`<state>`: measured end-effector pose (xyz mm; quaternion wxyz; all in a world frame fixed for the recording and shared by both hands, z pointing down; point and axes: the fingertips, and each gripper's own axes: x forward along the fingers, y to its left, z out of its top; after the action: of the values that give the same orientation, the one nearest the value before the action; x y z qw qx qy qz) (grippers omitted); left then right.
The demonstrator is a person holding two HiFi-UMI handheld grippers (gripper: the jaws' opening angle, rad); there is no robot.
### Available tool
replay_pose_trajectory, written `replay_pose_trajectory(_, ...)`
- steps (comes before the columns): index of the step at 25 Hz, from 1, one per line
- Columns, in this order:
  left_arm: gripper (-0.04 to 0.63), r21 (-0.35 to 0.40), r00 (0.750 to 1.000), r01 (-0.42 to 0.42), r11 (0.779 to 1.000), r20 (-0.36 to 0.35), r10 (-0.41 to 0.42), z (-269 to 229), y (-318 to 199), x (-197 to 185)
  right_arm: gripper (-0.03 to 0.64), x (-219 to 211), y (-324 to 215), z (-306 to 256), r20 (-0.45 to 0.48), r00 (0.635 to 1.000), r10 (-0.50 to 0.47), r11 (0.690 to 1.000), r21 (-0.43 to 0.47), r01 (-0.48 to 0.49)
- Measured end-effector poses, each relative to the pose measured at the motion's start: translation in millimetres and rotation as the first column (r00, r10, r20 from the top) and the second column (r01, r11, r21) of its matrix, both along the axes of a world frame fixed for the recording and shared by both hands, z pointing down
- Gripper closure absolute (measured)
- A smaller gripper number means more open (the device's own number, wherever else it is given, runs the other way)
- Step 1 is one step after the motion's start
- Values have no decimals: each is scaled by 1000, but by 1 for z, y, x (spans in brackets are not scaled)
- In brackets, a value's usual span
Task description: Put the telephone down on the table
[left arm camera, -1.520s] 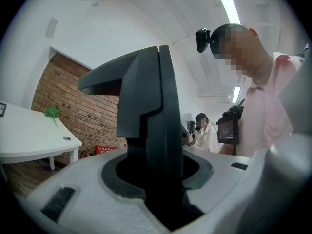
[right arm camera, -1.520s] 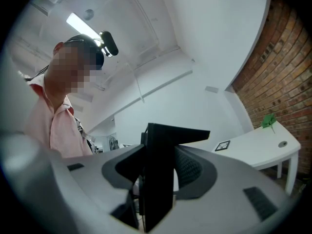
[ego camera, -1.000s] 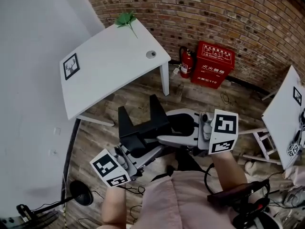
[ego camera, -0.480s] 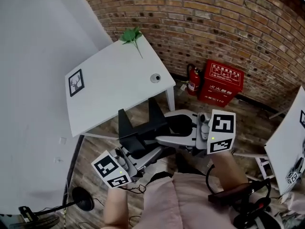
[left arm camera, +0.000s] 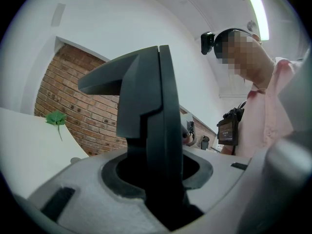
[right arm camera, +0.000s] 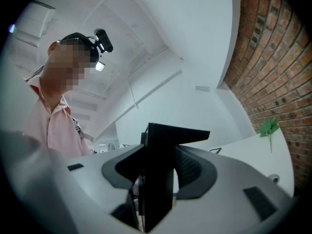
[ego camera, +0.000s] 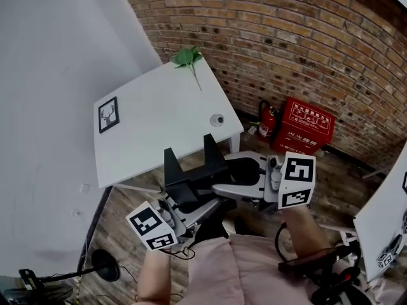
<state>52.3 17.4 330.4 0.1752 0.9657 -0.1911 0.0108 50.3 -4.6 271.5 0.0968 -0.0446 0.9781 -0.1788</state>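
Note:
In the head view I carry the grey-white telephone (ego camera: 236, 188) in the air in front of the person's body, between both grippers. My left gripper (ego camera: 184, 192) reaches in from the lower left and my right gripper (ego camera: 240, 175) from the right. A black jaw of each stands up over the phone's body, and both are shut on it. In the left gripper view the telephone (left arm camera: 73, 199) fills the bottom, with a dark recess around the black jaw. The right gripper view shows the telephone (right arm camera: 234, 194) the same way. The white table (ego camera: 159, 138) lies just beyond the phone.
On the table are a framed deer picture (ego camera: 109, 114), a green leaf (ego camera: 189, 57) and a small round grey object (ego camera: 217, 119). A fire extinguisher (ego camera: 267, 121) and a red box (ego camera: 310, 124) stand by the brick wall. A second white table (ego camera: 388, 215) sits right.
Both grippers and the phone have moved together toward the white table, which now lies nearer in the head view. The grip looks the same.

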Motion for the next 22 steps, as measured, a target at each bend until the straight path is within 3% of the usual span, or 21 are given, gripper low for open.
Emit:
replay_pose_trajectory(14,425,-58,999,-8,998,-36,6,22,-133,-77,428,-79,-136,23,-37,999,14,998,-55,-16)
replay_pose_trajectory(22,425,-24,998,-36,999,-53,34,7,-213,-127,428,-130,-214,8,-54,998,43,999,-20,-44)
